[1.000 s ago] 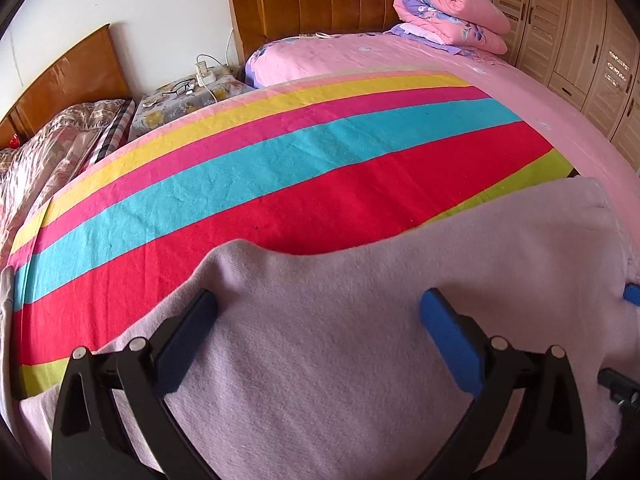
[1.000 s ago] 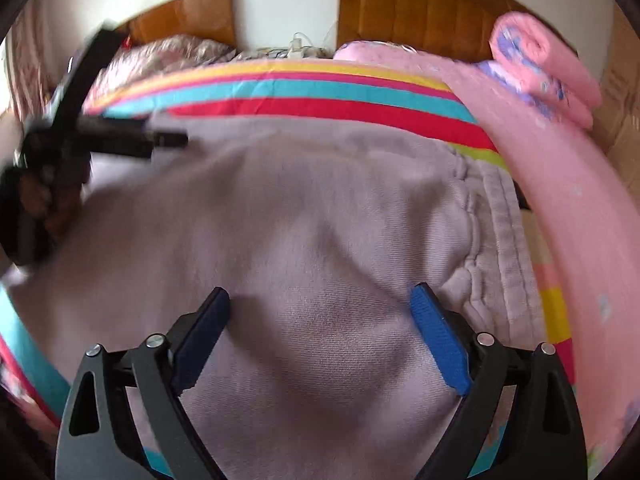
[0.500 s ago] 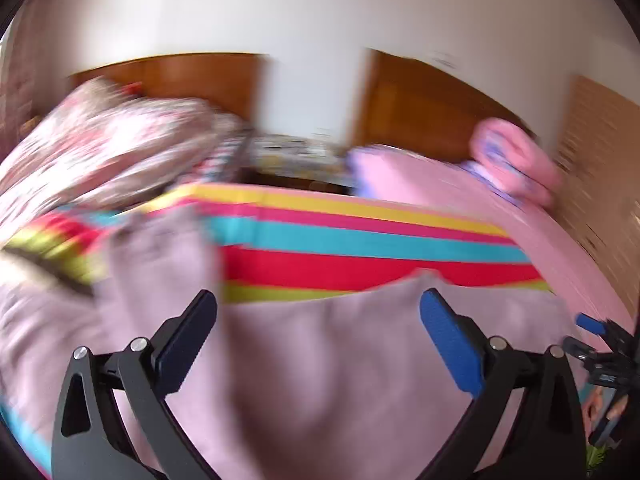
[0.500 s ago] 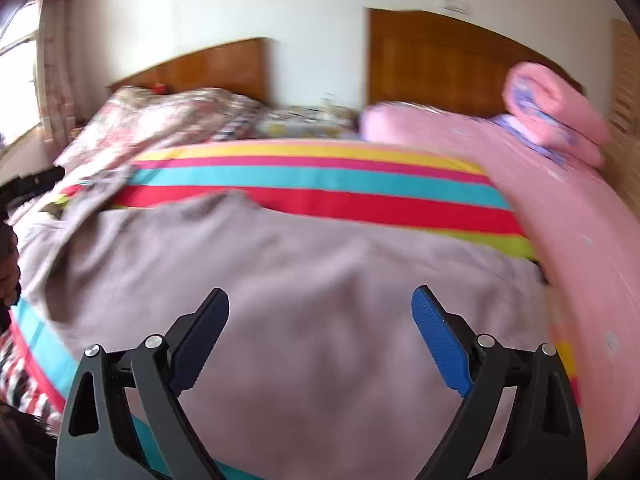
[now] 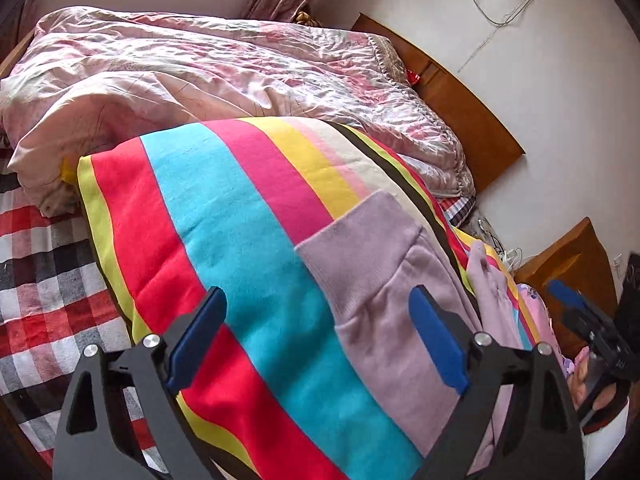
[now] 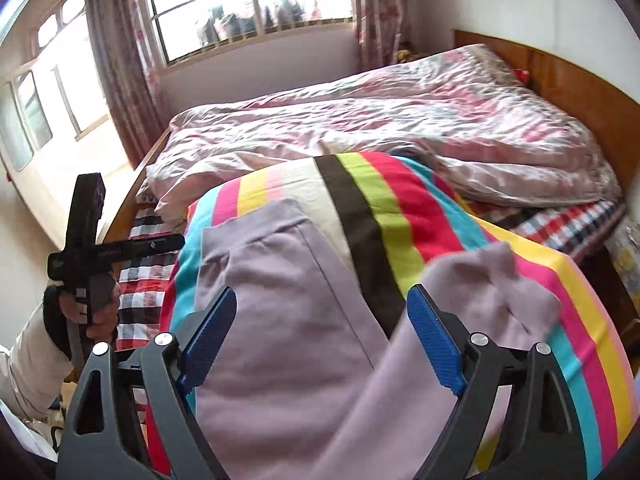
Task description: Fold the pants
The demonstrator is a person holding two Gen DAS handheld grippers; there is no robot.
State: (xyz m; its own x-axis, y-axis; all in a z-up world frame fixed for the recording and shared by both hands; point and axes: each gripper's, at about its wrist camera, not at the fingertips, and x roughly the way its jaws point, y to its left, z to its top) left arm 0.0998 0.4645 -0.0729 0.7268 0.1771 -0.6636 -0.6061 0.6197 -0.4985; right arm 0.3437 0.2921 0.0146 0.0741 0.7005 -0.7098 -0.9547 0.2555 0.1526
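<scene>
Pale lilac pants lie on a striped blanket. Their ribbed cuff end shows in the left wrist view, just ahead of my open, empty left gripper. In the right wrist view the two legs spread apart, one with a flat cuff, the other bunched at right. My right gripper is open and empty above the pants. The left gripper shows at the left edge there; the right gripper shows at the right edge of the left wrist view.
A rumpled pink floral quilt covers the far bed. A red plaid sheet lies beside the striped blanket. A wooden headboard lines the right wall, and a window with curtains is behind.
Both views have swung left from the pants' waist toward the leg ends and the far bed. Both grippers stay open.
</scene>
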